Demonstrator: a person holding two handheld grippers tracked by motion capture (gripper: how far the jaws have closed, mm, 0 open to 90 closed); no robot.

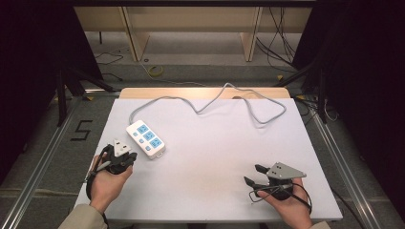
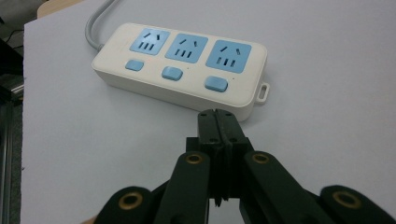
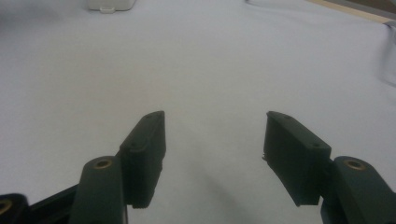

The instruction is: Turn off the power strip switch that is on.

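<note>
Floor mark (image 1: 82, 130) reads "5"; power strip (image 2: 180, 67) bears no legible brand.

The power strip (image 2: 180, 70) looks like smooth, slightly glossy cream plastic with blue sockets, sitting on a matt pale sheet (image 1: 215, 157), and next to the strip the left gripper (image 2: 217, 122) is matt black plastic with brass-looking rivets.

A lab rig: black curtains (image 1: 28, 71) are flanking the table (image 1: 215, 157); cables (image 1: 282, 43) are trailing across the floor at upper right.
</note>
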